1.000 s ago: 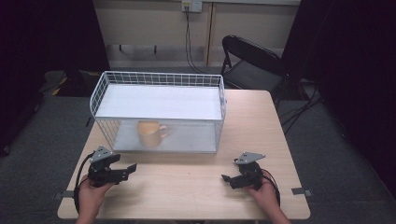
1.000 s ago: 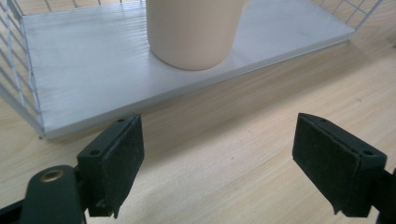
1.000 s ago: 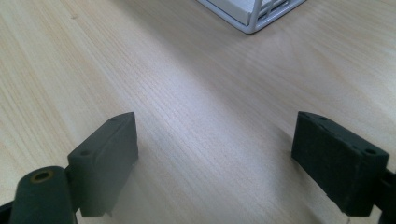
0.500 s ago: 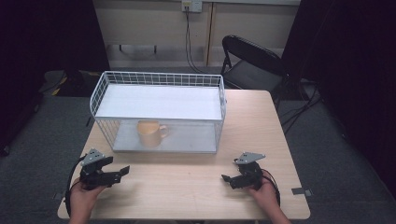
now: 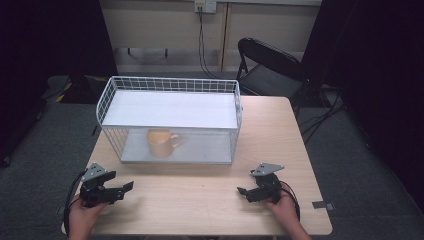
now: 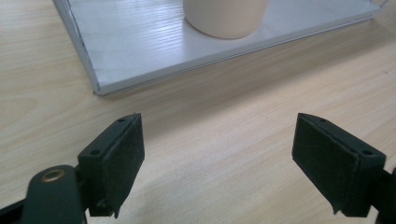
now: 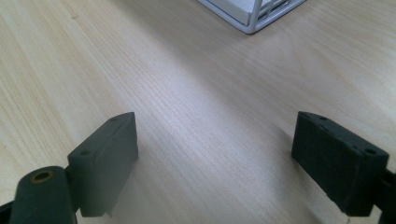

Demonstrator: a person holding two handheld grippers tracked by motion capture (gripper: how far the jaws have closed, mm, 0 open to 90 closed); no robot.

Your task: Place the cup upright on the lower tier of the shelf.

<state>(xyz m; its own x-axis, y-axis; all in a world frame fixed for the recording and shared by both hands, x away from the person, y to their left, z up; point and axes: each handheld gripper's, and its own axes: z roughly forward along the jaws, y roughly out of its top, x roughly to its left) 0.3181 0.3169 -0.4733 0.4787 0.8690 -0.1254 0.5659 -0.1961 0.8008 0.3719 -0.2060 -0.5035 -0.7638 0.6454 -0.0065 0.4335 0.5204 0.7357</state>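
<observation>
A pale orange mug (image 5: 161, 143) stands on the lower shelf of a white wire rack (image 5: 170, 86) at the table's middle; its base (image 6: 225, 18) fills the top of the left gripper view. My left gripper (image 5: 124, 189) rests near the front left edge of the table, open with nothing between its jaws (image 6: 219, 163), pointing toward the rack's front corner. My right gripper (image 5: 242, 192) lies at the front right, also open and empty (image 7: 215, 163), with bare wood ahead of it.
The rack's white shelf board (image 6: 140, 51) ends a short way ahead of the left gripper. A rack corner (image 7: 254, 16) shows at the top of the right gripper view. A black folding chair (image 5: 267, 65) stands behind the table. Cables hang on the back wall.
My left gripper has drawn back toward the front left edge of the table, away from the rack. The right gripper has stayed put.
</observation>
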